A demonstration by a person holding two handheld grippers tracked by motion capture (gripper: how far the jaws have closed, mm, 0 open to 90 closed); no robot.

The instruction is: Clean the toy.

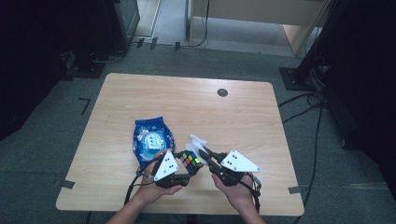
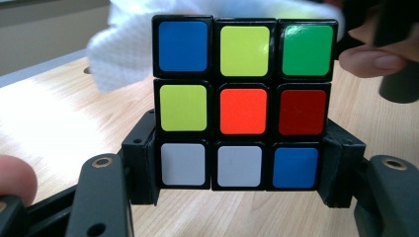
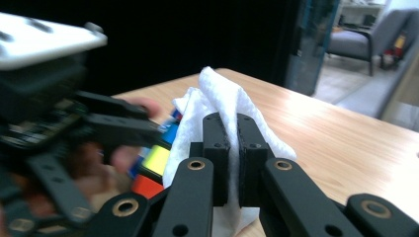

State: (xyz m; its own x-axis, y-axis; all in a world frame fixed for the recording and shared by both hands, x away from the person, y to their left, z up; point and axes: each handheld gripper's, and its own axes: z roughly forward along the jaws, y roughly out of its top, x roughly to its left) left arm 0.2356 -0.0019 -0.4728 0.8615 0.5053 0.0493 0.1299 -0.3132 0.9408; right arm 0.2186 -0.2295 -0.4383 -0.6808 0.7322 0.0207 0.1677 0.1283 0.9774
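White tissue (image 3: 225, 106) pinched in right gripper (image 3: 233, 148), scrambled cube (image 2: 242, 103) clamped in left gripper (image 2: 242, 170)

one puzzle cube (image 1: 191, 160), one white tissue (image 1: 196, 142), one blue packet (image 1: 152, 137), two grippers, one table (image 1: 196, 102).

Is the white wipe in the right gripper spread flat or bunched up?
Bunched up: the white wipe rises in a crumpled peak, pinched between the right gripper's shut jaws.
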